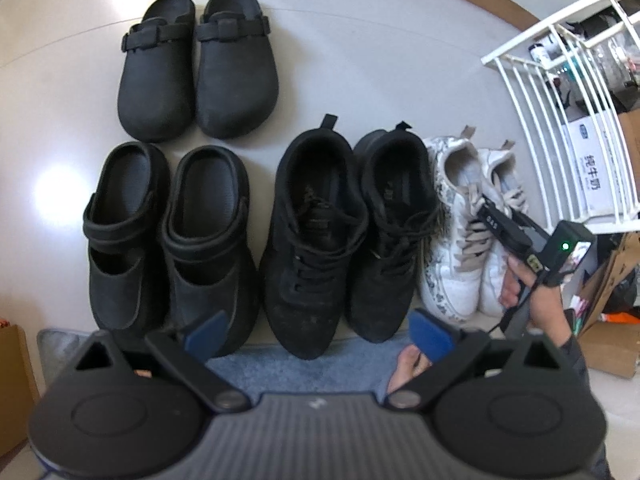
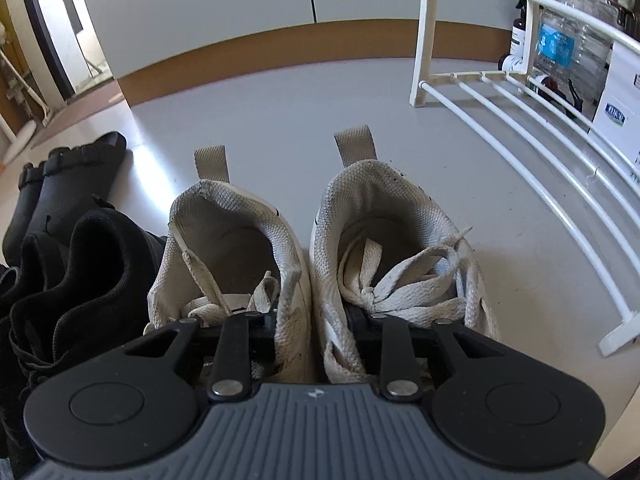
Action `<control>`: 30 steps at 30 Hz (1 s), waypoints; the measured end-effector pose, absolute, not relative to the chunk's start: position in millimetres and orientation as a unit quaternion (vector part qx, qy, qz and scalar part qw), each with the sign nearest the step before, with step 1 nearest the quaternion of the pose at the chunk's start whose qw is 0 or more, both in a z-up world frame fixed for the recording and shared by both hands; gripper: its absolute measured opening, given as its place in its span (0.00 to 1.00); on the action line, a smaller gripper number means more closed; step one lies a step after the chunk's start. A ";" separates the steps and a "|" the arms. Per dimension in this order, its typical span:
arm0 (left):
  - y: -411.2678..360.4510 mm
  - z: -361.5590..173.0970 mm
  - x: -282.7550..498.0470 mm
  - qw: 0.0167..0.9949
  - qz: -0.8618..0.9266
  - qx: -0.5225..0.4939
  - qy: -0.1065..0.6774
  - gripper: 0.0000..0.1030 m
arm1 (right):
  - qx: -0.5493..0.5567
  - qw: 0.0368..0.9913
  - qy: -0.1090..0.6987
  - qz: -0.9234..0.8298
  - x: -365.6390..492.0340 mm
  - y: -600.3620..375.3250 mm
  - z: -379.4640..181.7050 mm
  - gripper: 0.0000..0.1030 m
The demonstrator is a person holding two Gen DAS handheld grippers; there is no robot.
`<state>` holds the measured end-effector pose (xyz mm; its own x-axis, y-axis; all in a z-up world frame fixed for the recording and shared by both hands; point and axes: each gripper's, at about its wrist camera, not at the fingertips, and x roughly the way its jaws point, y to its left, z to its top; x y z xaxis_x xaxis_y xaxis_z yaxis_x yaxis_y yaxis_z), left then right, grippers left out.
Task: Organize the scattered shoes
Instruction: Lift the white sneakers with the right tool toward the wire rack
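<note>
Four pairs of shoes stand lined up on the pale grey floor (image 1: pixel 360 52), all with their heels toward the far wall. At the far left a pair of black buckled clogs (image 1: pixel 198 64) sits alone behind the others. In the near row, going left to right, come black strapped clogs (image 1: pixel 168 240), black lace-up sneakers (image 1: pixel 348 232) and white sneakers (image 1: pixel 472 224) with beige laces and heel tabs. Each pair stands side by side, toes close to the edge of a blue mat (image 1: pixel 304 368) at the near side. The left gripper (image 1: pixel 320 332) hangs above that mat, pointing steeply down, its blue-padded fingers (image 1: pixel 208 330) spread wide with nothing between them; a bare foot (image 1: pixel 408 368) shows just under its right finger. The right gripper (image 2: pixel 316 320), held in a hand (image 1: pixel 520 284), is down at the white sneakers. From its own camera the two fingers reach in among the laces, one finger inside each shoe, drawn narrow so that the two inner walls of the pair are pinched together between them. The two white shoes touch along those inner sides. Just to their right stands a white wire rack (image 2: pixel 520 128), with bottles (image 2: pixel 568 40) and a carton behind it. A brown baseboard (image 2: pixel 280 44) runs along the far wall.
</note>
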<state>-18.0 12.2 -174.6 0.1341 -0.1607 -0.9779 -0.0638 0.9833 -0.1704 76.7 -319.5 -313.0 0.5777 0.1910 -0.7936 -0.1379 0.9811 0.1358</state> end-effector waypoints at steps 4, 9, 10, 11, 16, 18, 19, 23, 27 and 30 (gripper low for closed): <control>10.6 -174.3 -18.6 0.747 -0.035 -0.089 0.658 0.96 | 0.054 0.892 0.444 0.070 77.2 -325.4 -309.1 0.23; 10.2 -174.4 -17.7 0.747 -0.034 -0.088 0.658 0.96 | 0.084 0.912 0.399 0.039 86.5 -343.4 -280.6 0.22; 10.0 -174.4 -17.3 0.748 -0.033 -0.087 0.657 0.96 | 0.086 0.914 0.395 0.034 88.5 -344.8 -277.2 0.22; 10.0 -174.3 -17.2 0.748 -0.033 -0.087 0.657 0.96 | 0.089 0.917 0.388 0.026 90.9 -346.8 -273.6 0.22; 12.6 -172.1 -14.4 0.750 -0.029 -0.097 0.654 0.96 | 0.095 0.929 0.358 -0.015 98.1 -353.1 -262.4 0.22; 14.0 -169.9 -13.3 0.754 -0.026 -0.098 0.650 0.96 | 0.099 0.931 0.350 -0.030 99.2 -356.8 -260.7 0.22; 15.3 -168.2 -12.6 0.757 -0.024 -0.098 0.646 0.96 | 0.102 0.932 0.347 -0.036 99.6 -359.0 -260.3 0.22; 16.6 -168.6 -12.5 0.755 -0.021 -0.101 0.648 0.96 | 0.112 0.932 0.337 -0.065 103.3 -369.2 -259.5 0.22; 14.3 -171.4 -12.5 0.750 -0.025 -0.102 0.652 0.96 | 0.110 0.933 0.328 -0.097 111.1 -379.3 -258.0 0.22; 13.9 -172.2 -12.8 0.750 -0.027 -0.102 0.653 0.96 | 0.105 0.934 0.320 -0.117 117.7 -386.8 -256.6 0.23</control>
